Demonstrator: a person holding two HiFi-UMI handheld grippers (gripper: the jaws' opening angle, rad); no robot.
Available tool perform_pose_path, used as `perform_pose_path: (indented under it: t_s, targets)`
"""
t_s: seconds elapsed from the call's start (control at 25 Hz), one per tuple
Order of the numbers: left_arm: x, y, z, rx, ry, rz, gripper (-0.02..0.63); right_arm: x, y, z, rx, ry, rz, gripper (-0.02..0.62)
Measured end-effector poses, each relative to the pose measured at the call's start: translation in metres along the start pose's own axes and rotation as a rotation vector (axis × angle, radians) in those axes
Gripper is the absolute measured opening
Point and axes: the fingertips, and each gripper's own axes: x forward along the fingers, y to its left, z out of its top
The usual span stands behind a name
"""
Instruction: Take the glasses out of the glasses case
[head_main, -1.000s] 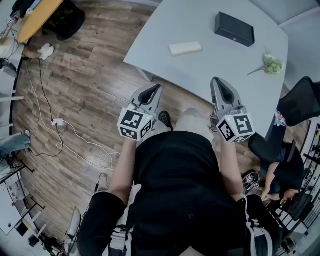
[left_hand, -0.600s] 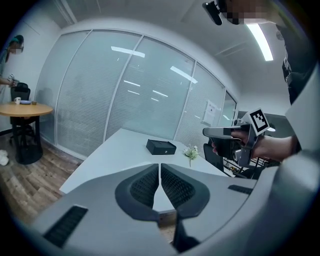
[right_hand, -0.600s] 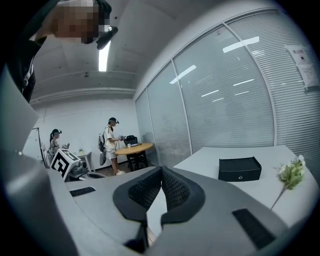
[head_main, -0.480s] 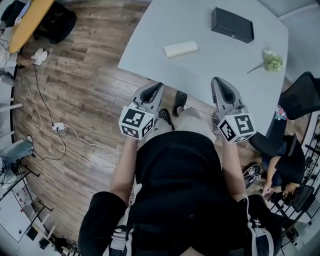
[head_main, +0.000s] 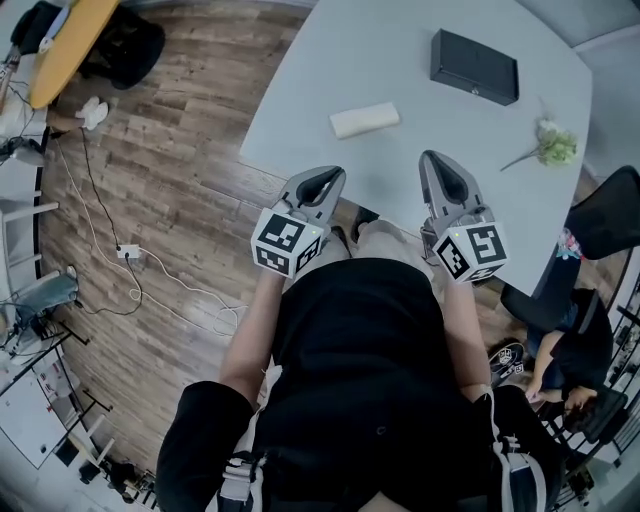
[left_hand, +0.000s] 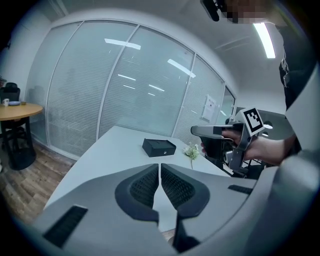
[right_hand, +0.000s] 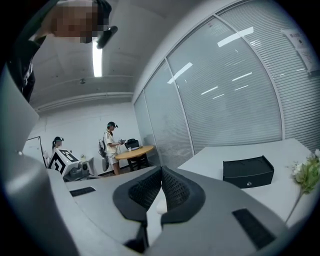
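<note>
The black glasses case (head_main: 475, 67) lies shut at the far right of the pale grey table (head_main: 420, 40). It also shows in the left gripper view as the black case (left_hand: 159, 147) and in the right gripper view as the case (right_hand: 248, 172). My left gripper (head_main: 328, 178) and right gripper (head_main: 441, 165) hover side by side over the table's near edge, well short of the case. The left gripper (left_hand: 160, 167) has its pads pressed together with nothing between them. The right gripper (right_hand: 161, 172) is likewise shut and empty.
A white oblong bundle (head_main: 365, 119) lies mid-table, nearer me than the case. A small flower sprig (head_main: 550, 147) rests at the table's right edge. A black office chair (head_main: 605, 215) and a seated person (head_main: 560, 350) are to my right. Cables (head_main: 150, 270) trail on the wood floor.
The table has drawn closer: both grippers moved forward from over the floor to over the table's near edge. Both stay shut and empty.
</note>
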Motion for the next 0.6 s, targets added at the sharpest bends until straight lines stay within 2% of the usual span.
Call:
perform_pose_path:
  t_s: [0.2, 0.6]
  targets:
    - [0.025, 0.004, 0.012, 0.007, 0.021, 0.033, 0.032, 0.019, -0.023, -0.002, 0.029, 0.016, 0.043, 0.018]
    - [0.076, 0.021, 0.003, -0.025, 0.083, 0.119, 0.034, 0.041, -0.055, -0.035, 0.103, 0.091, 0.145, 0.018]
